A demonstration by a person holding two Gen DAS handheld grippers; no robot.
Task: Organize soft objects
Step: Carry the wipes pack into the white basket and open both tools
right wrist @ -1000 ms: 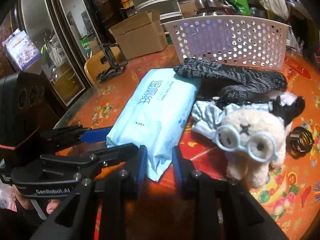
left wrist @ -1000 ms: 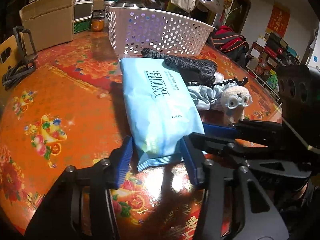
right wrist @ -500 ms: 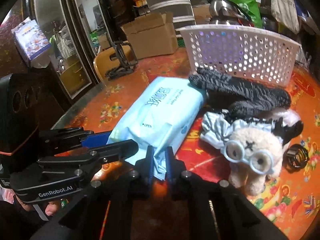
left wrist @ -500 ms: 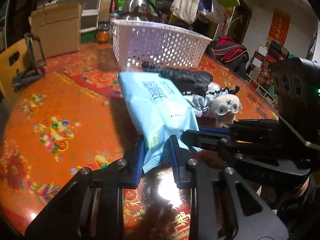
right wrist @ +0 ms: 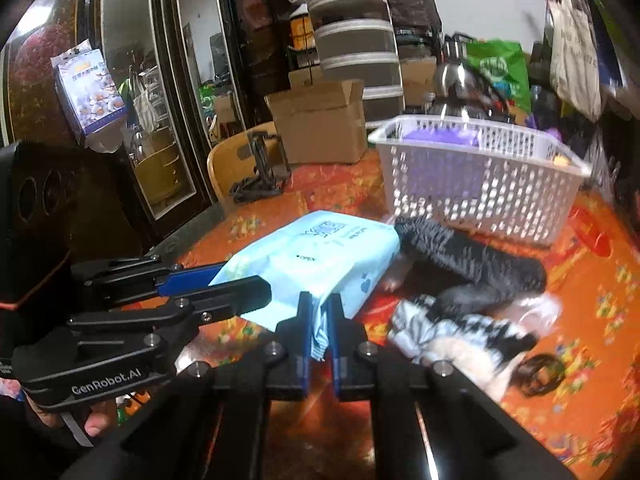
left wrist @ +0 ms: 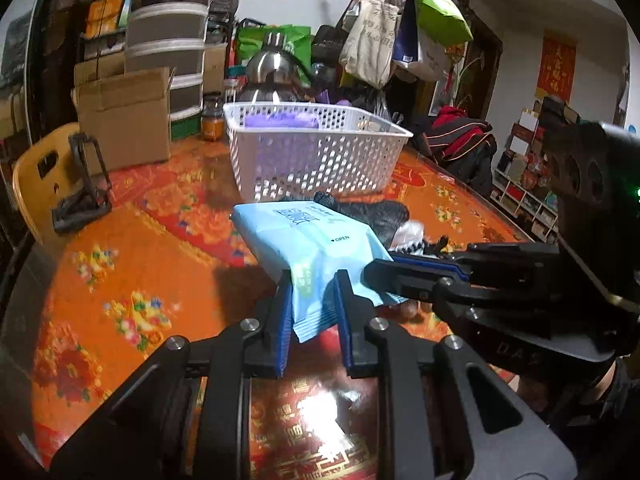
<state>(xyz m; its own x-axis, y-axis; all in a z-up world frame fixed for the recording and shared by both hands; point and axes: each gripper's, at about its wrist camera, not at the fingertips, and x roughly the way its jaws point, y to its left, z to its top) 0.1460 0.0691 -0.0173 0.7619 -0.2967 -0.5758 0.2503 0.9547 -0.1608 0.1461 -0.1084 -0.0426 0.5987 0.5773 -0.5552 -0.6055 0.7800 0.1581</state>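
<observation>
A light blue pack of wet wipes [left wrist: 308, 236] is held above the orange table by its near edge. My left gripper [left wrist: 314, 308] is shut on one corner of it; my right gripper [right wrist: 319, 330] is shut on the other corner of the pack [right wrist: 320, 256]. A white perforated basket [left wrist: 316, 152] with something purple inside stands behind, also in the right wrist view [right wrist: 476, 184]. A dark knitted sock [right wrist: 472, 256], a grey scrunchie [right wrist: 420, 322] and a plush toy [right wrist: 480, 352] lie on the table to the right of the pack.
A cardboard box [left wrist: 124, 120], a steel kettle [left wrist: 272, 76] and a jar [left wrist: 210, 124] stand at the table's far side. A black stand [left wrist: 84, 188] sits at the left edge by a yellow chair [left wrist: 32, 176]. A dark hair tie [right wrist: 540, 372] lies near the plush.
Both grippers closed on the pack's near edge and lifted it; the pack now tilts up off the table. The views rose, and the basket sits lower in the frame.
</observation>
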